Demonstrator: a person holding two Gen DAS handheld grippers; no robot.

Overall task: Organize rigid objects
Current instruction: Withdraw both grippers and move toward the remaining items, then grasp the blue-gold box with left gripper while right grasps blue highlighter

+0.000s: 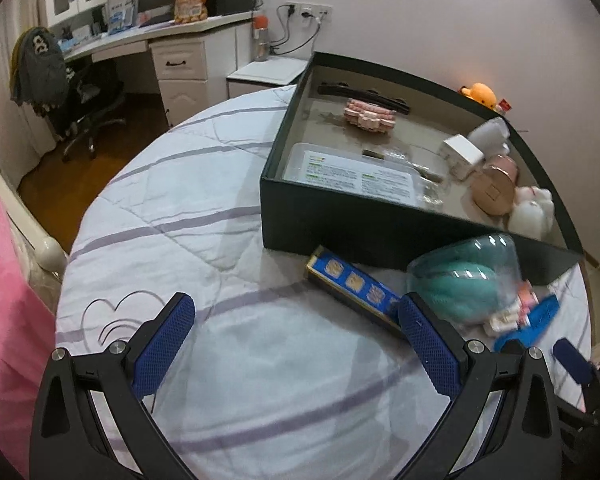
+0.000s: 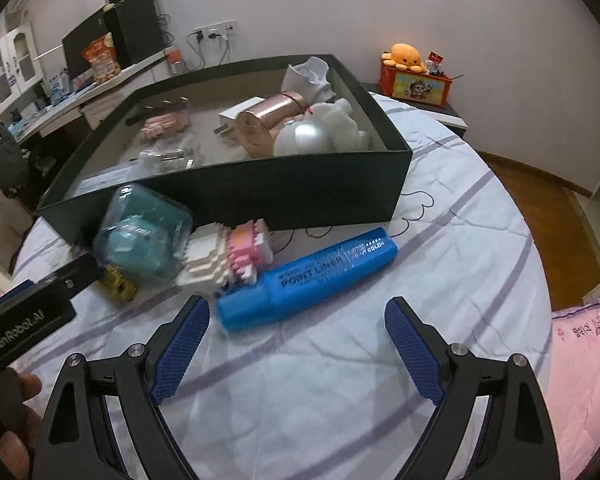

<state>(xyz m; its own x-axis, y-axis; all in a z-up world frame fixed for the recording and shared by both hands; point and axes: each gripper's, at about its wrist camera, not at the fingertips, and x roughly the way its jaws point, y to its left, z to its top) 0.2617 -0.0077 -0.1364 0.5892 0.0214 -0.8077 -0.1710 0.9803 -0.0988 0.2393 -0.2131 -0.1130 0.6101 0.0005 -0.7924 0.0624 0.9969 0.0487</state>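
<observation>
A dark green open box [image 1: 340, 216] [image 2: 300, 188] sits on the bed and holds several items. In front of it lie a teal object in clear packaging [image 1: 460, 280] [image 2: 144, 240], a pink-and-white block figure [image 2: 228, 260] [image 1: 512, 312], a blue marker-shaped case [image 2: 308, 280] [image 1: 536, 320] and a blue-and-gold flat box [image 1: 356, 284]. My left gripper [image 1: 296, 312] is open and empty, with its right finger beside the flat box. My right gripper [image 2: 296, 316] is open and empty, just short of the blue marker case.
The box holds a pink block figure [image 1: 368, 114], a rose-gold cylinder [image 2: 268, 120], a white charger [image 1: 460, 156], white plush toys [image 2: 340, 124] and a plastic case [image 1: 352, 172]. A desk [image 1: 172, 40] and chair [image 1: 60, 80] stand beyond. A pink cloth [image 2: 588, 380] lies at the right.
</observation>
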